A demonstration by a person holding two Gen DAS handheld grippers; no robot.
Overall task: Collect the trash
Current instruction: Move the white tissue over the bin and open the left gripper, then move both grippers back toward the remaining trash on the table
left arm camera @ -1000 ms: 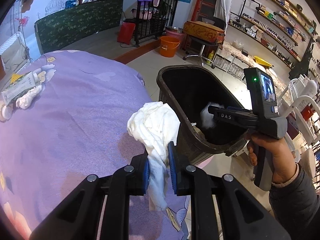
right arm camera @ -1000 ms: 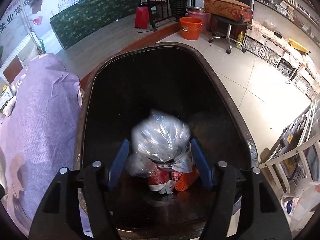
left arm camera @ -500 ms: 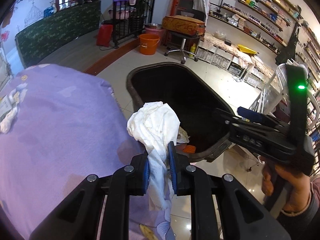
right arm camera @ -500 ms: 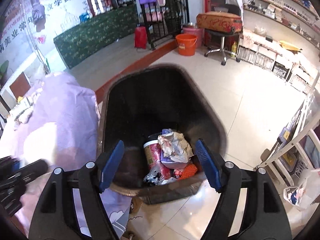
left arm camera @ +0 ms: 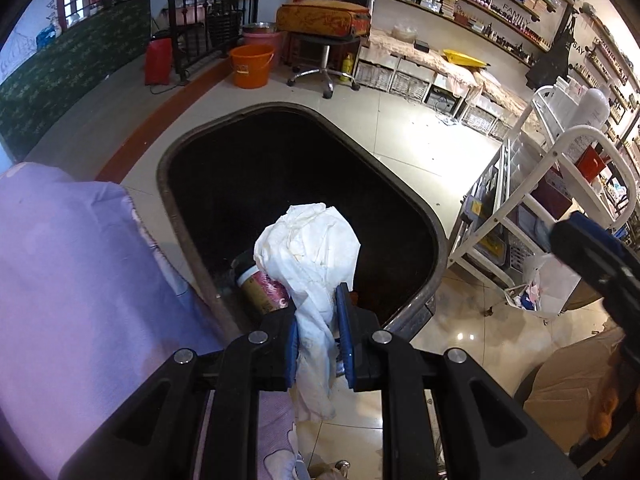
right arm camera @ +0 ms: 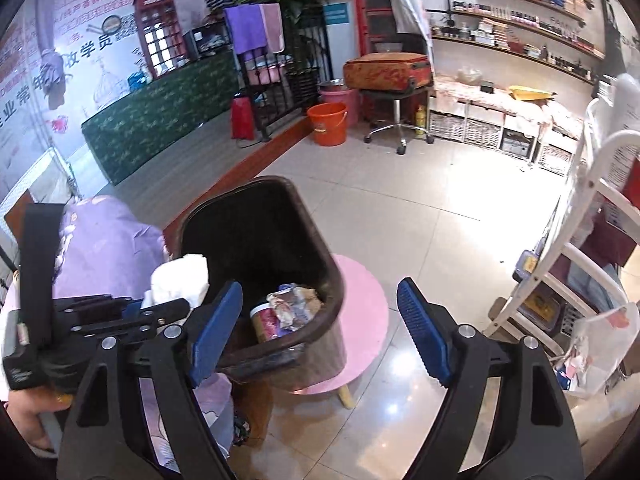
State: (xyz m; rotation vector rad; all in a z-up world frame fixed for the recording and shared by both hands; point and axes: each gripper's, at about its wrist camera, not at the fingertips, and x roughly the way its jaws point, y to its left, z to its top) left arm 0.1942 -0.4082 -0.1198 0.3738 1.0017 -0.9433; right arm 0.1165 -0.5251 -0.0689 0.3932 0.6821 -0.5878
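Crumpled white tissue (left arm camera: 308,248) is pinched by left gripper (left arm camera: 318,344) above brown trash bin (left arm camera: 420,216). Right gripper (right arm camera: 320,328) is empty, jaws opening wide. Release near the rim risks tissue snagging or dropping outside onto the purple cloth (left arm camera: 72,272).

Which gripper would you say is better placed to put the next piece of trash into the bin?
Left. The left gripper is clamped on the white tissue wad above the bin. The right gripper holds nothing, its jaws opening.
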